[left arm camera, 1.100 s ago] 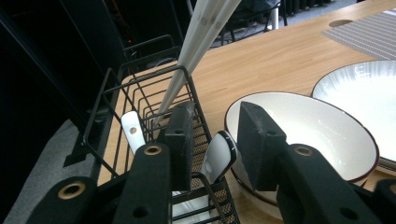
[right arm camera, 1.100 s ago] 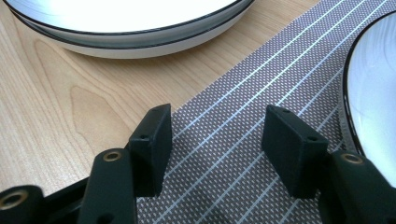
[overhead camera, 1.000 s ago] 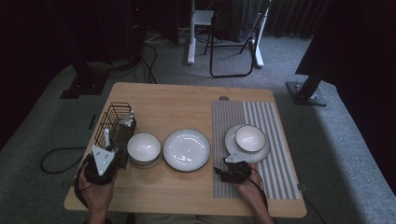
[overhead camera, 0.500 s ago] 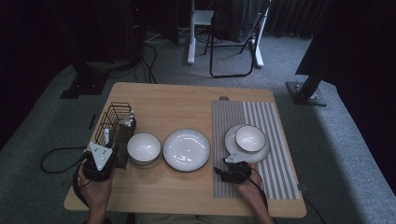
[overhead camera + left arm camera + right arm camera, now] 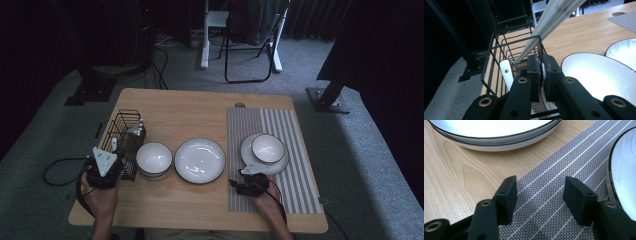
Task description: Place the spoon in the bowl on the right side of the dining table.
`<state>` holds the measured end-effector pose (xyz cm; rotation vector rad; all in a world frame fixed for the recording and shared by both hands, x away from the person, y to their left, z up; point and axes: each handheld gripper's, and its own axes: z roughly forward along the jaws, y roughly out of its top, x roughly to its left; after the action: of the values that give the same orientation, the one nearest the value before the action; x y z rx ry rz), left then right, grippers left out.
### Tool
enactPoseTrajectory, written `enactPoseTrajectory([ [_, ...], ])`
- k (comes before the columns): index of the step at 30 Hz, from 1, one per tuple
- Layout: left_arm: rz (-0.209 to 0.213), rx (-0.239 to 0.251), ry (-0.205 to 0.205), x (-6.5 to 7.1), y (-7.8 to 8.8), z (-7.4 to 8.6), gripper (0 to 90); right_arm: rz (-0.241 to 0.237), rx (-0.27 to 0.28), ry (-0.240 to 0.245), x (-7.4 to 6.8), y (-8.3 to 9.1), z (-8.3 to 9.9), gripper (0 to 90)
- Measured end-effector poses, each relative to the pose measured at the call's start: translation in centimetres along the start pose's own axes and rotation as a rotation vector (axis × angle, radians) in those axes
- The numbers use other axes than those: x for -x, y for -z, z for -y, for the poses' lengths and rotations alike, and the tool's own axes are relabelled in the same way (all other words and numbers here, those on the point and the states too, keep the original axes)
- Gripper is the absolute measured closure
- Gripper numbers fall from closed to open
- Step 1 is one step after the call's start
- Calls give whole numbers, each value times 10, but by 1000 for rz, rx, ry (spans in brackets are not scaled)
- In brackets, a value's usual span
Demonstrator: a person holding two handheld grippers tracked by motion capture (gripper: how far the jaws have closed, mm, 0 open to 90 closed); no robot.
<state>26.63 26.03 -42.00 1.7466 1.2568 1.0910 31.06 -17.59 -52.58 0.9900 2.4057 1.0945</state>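
At the left edge of the table (image 5: 200,105), a black wire basket (image 5: 123,137) stood with white utensils inside it, their long handles (image 5: 551,17) leaning out over its far rim. The left gripper (image 5: 105,167) sat at the basket's near end, close to the table's near left corner. In the left gripper view its jaws had just been closing and stood almost together, pinched on the thin white handle of a spoon (image 5: 543,72) that rose between the pads inside the basket; a second white spoon handle (image 5: 506,72) with a hole in it lay just to the side against the wire.

Just beside the basket stood a white bowl (image 5: 154,159) with a dark rim. Next came a wide, shallow white plate (image 5: 199,160) near the middle of the table, toward the near edge.

Over the right half lay a grey striped placemat (image 5: 295,125), reaching from the far edge almost to the near one. On it sat a plate with a smaller bowl (image 5: 268,148) stacked on top. The right gripper (image 5: 248,184) rested low at the mat's near left corner, in front of that stack and apart from it. In the right gripper view its jaws stood well apart with nothing between them, just the striped mat beneath, the shallow plate's rim ahead and the stacked plate's edge (image 5: 624,177) off to one side.
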Motion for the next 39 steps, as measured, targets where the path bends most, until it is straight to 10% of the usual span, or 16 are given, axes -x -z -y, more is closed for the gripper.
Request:
enactPoseTrajectory([
  [27,118,11,70,-18,-4,3,848,-1,0,-1,0,0,0,444],
  [39,199,107,-33,-25,3,-8,844,0,0,0,0,0,0,443],
])
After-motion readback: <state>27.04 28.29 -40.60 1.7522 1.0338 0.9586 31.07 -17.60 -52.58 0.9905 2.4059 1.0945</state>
